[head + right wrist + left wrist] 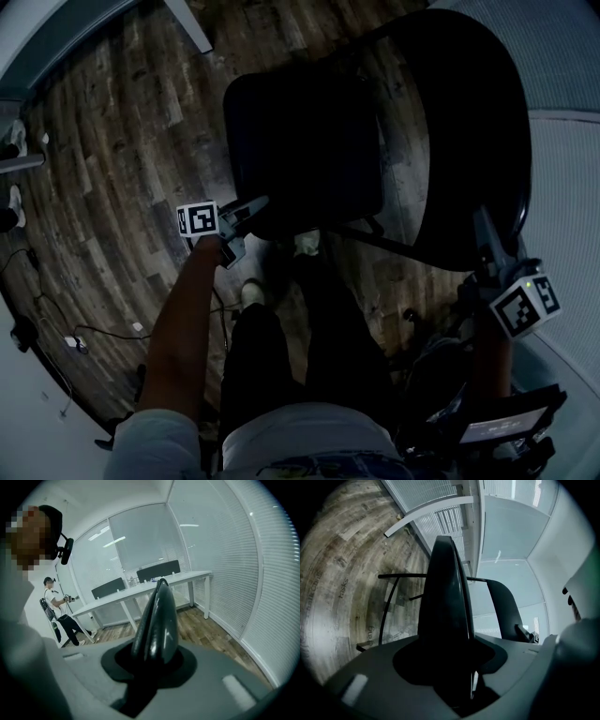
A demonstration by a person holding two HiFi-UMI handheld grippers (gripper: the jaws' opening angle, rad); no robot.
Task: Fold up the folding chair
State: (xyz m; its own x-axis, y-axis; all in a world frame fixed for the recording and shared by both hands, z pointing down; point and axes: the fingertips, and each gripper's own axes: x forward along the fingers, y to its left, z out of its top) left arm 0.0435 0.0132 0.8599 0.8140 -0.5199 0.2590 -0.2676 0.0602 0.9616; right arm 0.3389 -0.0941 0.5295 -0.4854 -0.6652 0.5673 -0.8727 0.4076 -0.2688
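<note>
We hold the folding chair point(319, 112), open above the wood floor point(112, 141), at two places. The left gripper point(248, 212) has its jaws partly closed on the front edge of the seat point(300, 178). The right gripper point(482, 227) has its jaws nearly together on the rim of the backrest point(469, 141). Caution: the seat edge may slip free as it pivots, and the frame may swing into our shoes point(307, 244). Cables point(94, 330) lie to the left. A wall with blinds point(562, 56) stands close behind the backrest.

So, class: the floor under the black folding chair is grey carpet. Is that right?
No. The floor under the black folding chair is a wood-plank floor, not grey carpet; the head view shows the planks.
</note>
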